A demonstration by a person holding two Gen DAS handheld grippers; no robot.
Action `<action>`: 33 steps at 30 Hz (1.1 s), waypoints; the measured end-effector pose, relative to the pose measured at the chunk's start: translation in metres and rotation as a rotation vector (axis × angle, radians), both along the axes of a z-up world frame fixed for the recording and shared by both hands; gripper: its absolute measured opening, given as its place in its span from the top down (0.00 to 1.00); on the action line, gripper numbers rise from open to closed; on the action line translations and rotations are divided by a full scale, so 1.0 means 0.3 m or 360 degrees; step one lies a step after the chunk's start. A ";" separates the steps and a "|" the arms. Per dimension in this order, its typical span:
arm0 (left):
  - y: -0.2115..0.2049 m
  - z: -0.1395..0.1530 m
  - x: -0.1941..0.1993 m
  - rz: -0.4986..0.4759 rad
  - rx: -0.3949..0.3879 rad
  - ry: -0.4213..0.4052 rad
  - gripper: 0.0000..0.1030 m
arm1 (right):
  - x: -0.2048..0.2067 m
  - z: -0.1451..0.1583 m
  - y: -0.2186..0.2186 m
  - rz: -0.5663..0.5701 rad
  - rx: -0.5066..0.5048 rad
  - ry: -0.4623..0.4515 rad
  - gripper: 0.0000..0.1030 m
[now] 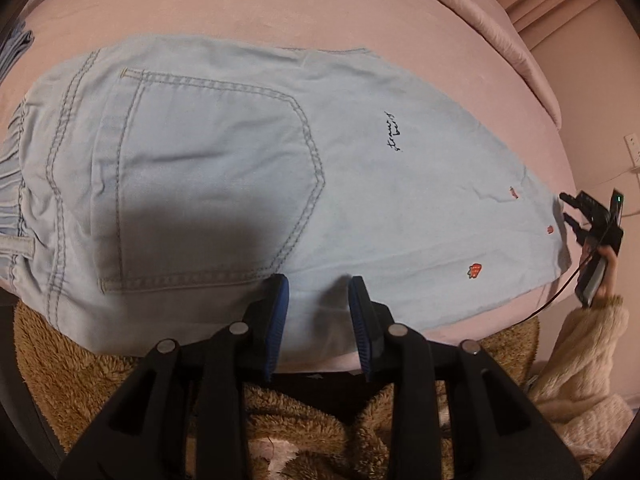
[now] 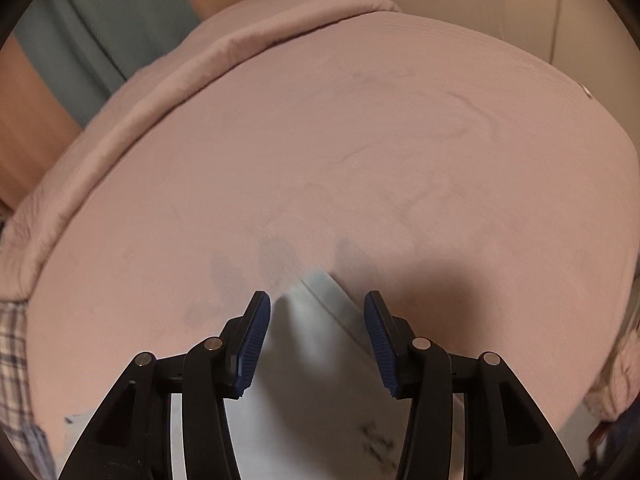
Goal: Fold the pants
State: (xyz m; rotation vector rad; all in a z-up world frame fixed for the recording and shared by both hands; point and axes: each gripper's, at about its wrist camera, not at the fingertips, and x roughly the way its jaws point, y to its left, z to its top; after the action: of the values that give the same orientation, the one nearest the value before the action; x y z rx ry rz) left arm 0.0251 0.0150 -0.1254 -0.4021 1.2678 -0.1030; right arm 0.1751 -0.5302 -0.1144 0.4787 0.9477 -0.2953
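The pale blue pants point(image 1: 248, 168) lie flat on the pink bed point(image 1: 280, 12), waistband to the left, back pocket point(image 1: 208, 176) up, near edge overhanging the mattress. Above that edge hangs the left gripper point(image 1: 318, 284), jaws apart and clamping nothing. Further right, small red motifs point(image 1: 475, 270) dot the cloth. At the pants' right end is the right gripper point(image 1: 570, 210), jaws apart over the cloth's corner, gripping nothing.

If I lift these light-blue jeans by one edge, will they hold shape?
Probably not: the jeans lie flat, creased and gathered at the waistband, so likely floppy. The fabric looks thin, likely light. On the pink sheet they may drag and bunch.
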 end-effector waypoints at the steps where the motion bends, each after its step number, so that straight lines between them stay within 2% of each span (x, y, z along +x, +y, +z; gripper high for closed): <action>1: -0.009 -0.002 0.002 0.0002 0.0008 0.0002 0.70 | 0.015 -0.014 -0.002 0.0007 -0.0003 0.0015 0.54; 3: -0.018 -0.007 0.007 0.0003 0.0031 0.0004 0.70 | 0.031 -0.027 -0.007 0.0027 0.0021 0.0004 0.81; 4: -0.034 -0.009 0.010 0.0002 0.0039 0.0002 0.70 | 0.016 -0.016 -0.008 0.0020 0.0025 -0.0030 0.82; 5: -0.048 -0.012 0.015 0.0002 0.0043 0.0000 0.70 | 0.008 -0.001 -0.010 0.0004 0.0002 -0.0061 0.90; 8: -0.045 -0.008 0.025 0.0000 0.0044 0.0000 0.69 | 0.011 0.016 -0.029 -0.0026 0.0031 -0.0119 0.90; 11: -0.042 -0.009 0.015 0.0006 0.0034 -0.0002 0.69 | 0.052 -0.023 -0.036 -0.0045 0.0051 -0.0077 0.90; 13: -0.035 -0.009 0.008 0.0014 0.0018 -0.0008 0.68 | 0.065 -0.044 -0.040 -0.0050 0.0052 -0.0104 0.91; 16: -0.034 -0.007 -0.001 0.0007 -0.0007 -0.0020 0.60 | 0.039 -0.050 -0.011 -0.0071 0.0056 -0.0111 0.91; 19: -0.053 0.003 0.002 -0.0010 -0.0006 -0.0024 0.49 | 0.015 -0.031 0.007 -0.0061 -0.0013 -0.0105 0.90; 20: -0.058 0.006 0.003 -0.0010 0.0005 -0.0021 0.47 | 0.009 -0.025 0.008 -0.0064 -0.0027 -0.0103 0.89; 23: -0.076 0.019 0.011 0.0002 0.0032 -0.0010 0.41 | -0.052 0.018 0.009 -0.0086 -0.0052 -0.0089 0.74; 24: -0.081 0.023 0.013 0.0004 0.0027 -0.0013 0.38 | -0.079 0.037 0.007 -0.0097 -0.0061 -0.0113 0.63; 25: -0.089 0.029 0.015 0.0001 0.0015 -0.0025 0.37 | -0.118 0.057 0.008 -0.0112 -0.0072 -0.0148 0.56; 26: -0.093 0.035 0.015 -0.0001 0.0007 -0.0040 0.33 | -0.158 0.074 0.008 -0.0128 -0.0080 -0.0174 0.45; 27: -0.096 0.041 0.014 -0.0001 0.0001 -0.0059 0.28 | -0.202 0.089 0.007 -0.0150 -0.0085 -0.0197 0.38; 30: -0.100 0.066 0.013 0.0008 0.0014 -0.0140 0.20 | -0.335 0.101 0.001 -0.0198 -0.0042 -0.0221 0.36; 33: -0.098 0.075 0.016 0.0030 0.0020 -0.0177 0.20 | -0.428 0.065 -0.010 -0.0234 0.0040 -0.0182 0.35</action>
State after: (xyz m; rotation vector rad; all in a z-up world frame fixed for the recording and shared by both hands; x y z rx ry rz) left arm 0.0299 -0.0144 -0.1030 -0.3923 1.1543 -0.0997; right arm 0.0467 -0.5332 -0.0951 0.5839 0.8075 -0.3853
